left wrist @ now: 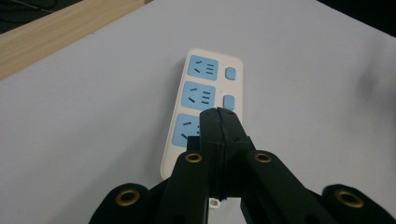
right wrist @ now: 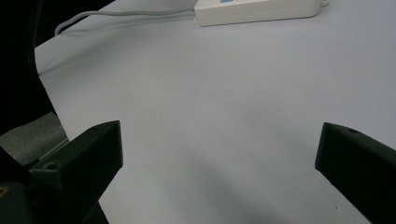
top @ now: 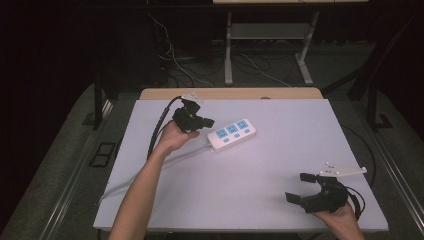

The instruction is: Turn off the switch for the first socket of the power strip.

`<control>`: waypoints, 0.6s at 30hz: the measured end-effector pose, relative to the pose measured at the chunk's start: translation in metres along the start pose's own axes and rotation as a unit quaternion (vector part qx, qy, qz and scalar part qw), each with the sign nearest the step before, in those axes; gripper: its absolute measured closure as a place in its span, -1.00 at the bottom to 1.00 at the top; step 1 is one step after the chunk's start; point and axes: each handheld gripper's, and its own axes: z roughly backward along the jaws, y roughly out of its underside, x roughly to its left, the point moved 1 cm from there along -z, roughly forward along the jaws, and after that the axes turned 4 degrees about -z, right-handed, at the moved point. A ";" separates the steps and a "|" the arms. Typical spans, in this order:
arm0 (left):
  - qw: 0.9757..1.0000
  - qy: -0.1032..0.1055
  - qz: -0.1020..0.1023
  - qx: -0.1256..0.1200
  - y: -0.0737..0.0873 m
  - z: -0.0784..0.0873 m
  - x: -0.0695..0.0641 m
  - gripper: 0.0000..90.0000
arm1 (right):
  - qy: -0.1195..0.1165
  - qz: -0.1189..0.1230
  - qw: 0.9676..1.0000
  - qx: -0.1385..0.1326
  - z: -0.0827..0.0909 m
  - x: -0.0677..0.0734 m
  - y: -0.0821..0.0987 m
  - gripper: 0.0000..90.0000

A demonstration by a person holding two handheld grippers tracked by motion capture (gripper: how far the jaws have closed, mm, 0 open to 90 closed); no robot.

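While the table [top: 280,200] lies mostly bare around it, the white power strip [top: 232,134] (three blue sockets) sits left of centre toward the far edge. Left gripper [top: 206,122]: jaws together above its near end. Right gripper [top: 303,187]: jaws wide apart, near corner.

This looks like a lab or recording studio rather than a home. Dark curtains close off the top and both sides of the high view, and loose cables [top: 175,60] sprawl over grey carpet [top: 60,150] at upper centre beside a metal table frame [top: 230,50]. In the middle, a white board covers the tabletop [top: 280,145], carrying 1 power strip [top: 232,134].
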 end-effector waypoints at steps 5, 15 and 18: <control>1.000 0.000 0.003 -0.009 0.002 0.012 -0.003 0.83 | -0.001 0.000 1.000 0.000 -0.001 0.000 0.000 -0.99; 0.999 0.011 0.030 -0.028 0.011 0.037 -0.009 -0.39 | -0.002 -0.001 1.000 0.002 -0.002 0.000 0.000 -0.99; 0.998 -0.004 0.046 -0.030 0.013 0.044 -0.013 -0.68 | -0.002 -0.001 1.000 0.002 -0.002 0.000 0.000 -0.99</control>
